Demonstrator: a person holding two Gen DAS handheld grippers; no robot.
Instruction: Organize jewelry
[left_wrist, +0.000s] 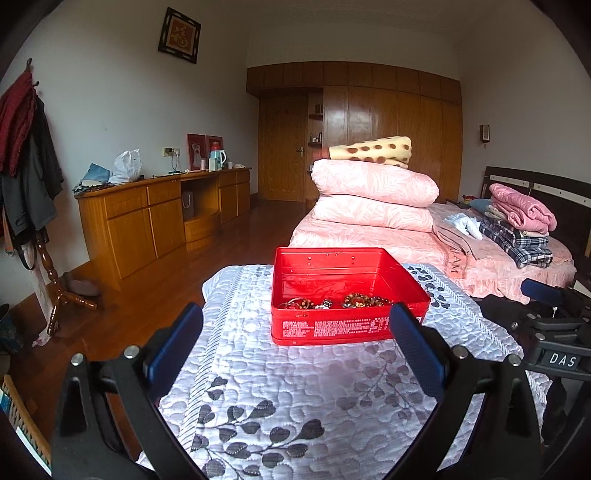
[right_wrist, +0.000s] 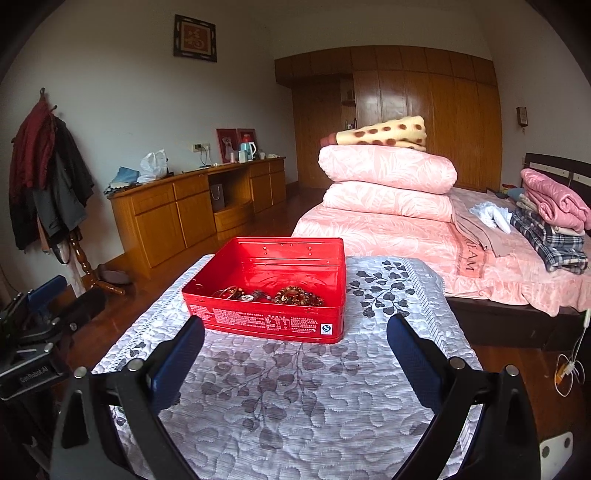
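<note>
Right wrist view: red tin (right_wrist: 273, 291) of jewelry (right_wrist: 273, 295) sits ahead of the wide-spread, empty right gripper (right_wrist: 295, 339).

Bedroom, white plaster walls (right_wrist: 122, 88), reddish-brown wooden plank floor (left_wrist: 147, 295). Long honey-coloured wooden sideboard (right_wrist: 177, 218) along left wall; dark glossy wooden wardrobe (right_wrist: 443, 122) at far end. Black-framed picture (left_wrist: 180, 35) hangs high. Daylight, soft.

Home bedroom: bed (right_wrist: 406, 236) with stacked pink quilts (right_wrist: 388, 181) and folded clothes (right_wrist: 554, 218) on the right, built-in wooden wardrobe (right_wrist: 443, 110) far back, wooden dresser (right_wrist: 192, 206) left, coats on rack (right_wrist: 48, 177) near left.
</note>
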